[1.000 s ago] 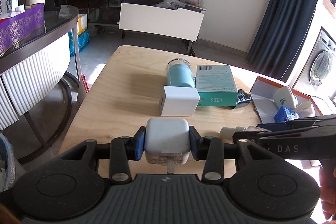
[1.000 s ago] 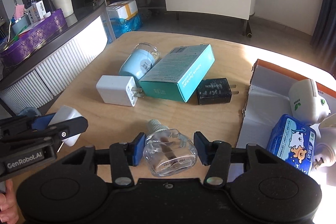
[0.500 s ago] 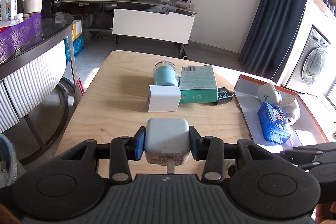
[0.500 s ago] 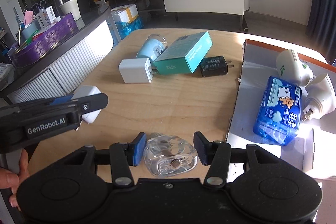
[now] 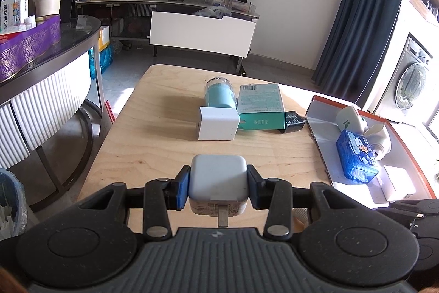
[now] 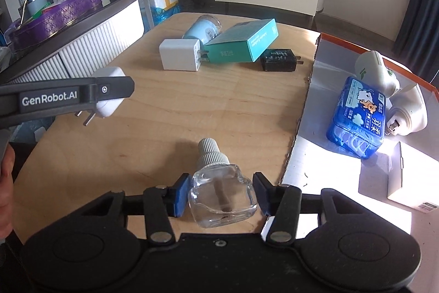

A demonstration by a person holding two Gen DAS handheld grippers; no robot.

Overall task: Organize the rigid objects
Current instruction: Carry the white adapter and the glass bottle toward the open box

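Observation:
My left gripper point(image 5: 218, 190) is shut on a white charger plug point(image 5: 218, 180), held above the near part of the wooden table point(image 5: 153, 144) with its prongs pointing back at the camera. The right wrist view shows that same plug point(image 6: 108, 92) at its left, clamped in the left gripper. My right gripper point(image 6: 221, 197) is shut on a clear glass bottle point(image 6: 219, 191) whose grey ribbed cap point(image 6: 211, 153) points forward. The bottle hangs over the table's near edge, just left of the orange-rimmed cardboard tray point(image 6: 315, 150).
Mid-table lie a second white charger point(image 5: 218, 124), a teal box point(image 5: 259, 106), a light blue jar point(image 5: 219, 95) and a black charger point(image 5: 293, 122). The tray point(image 5: 318, 128) holds a blue pack point(image 5: 356, 158), white plug-in devices and a small white box. A dark counter stands left.
My right gripper has pulled back toward the table's near edge with the bottle, whose cap now points forward. My left gripper has drawn back a little with the plug.

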